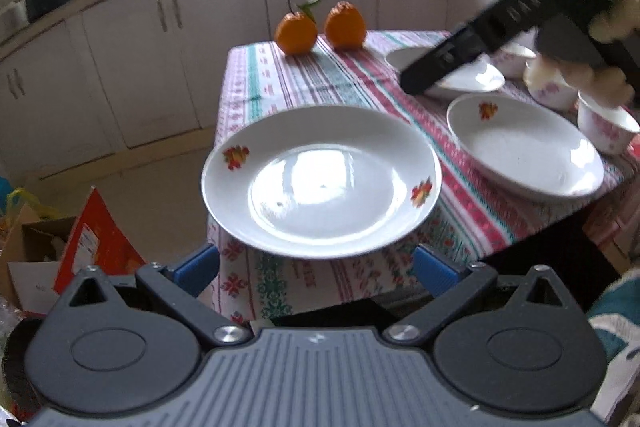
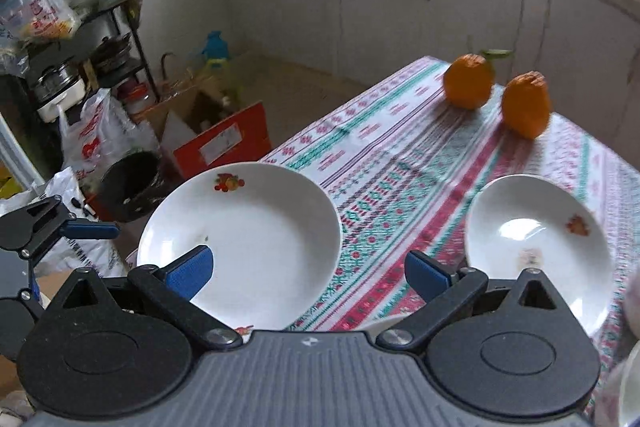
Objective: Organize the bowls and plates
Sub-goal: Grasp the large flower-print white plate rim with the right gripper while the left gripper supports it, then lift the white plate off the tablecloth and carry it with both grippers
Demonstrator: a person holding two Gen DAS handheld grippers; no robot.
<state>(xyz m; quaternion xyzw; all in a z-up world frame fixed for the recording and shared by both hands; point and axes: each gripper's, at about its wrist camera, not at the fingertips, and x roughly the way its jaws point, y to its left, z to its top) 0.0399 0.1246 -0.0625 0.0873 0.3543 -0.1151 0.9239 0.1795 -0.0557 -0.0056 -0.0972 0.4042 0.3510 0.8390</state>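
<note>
A white plate [image 1: 320, 183] with fruit prints sticks out past the table's near corner; in the right wrist view this plate [image 2: 240, 239] lies at the lower left. My left gripper [image 1: 316, 269] is open just below and before its near rim, not touching it; its blue finger [image 2: 92, 230] shows left of the plate. My right gripper [image 2: 308, 275] is open and empty above the cloth, its dark body [image 1: 480, 39] reaching over a far plate [image 1: 472, 77]. Another plate [image 1: 524, 147] lies at the right. Small patterned bowls [image 1: 608, 123] stand at the far right.
Two oranges [image 1: 320, 29] sit at the table's far end on the striped cloth [image 1: 472, 211]. Boxes and bags [image 2: 224, 139] crowd the floor left of the table. A person's hand in fuzzy white fabric [image 1: 600, 79] holds the right gripper. Kitchen cabinets [image 1: 168, 27] run behind.
</note>
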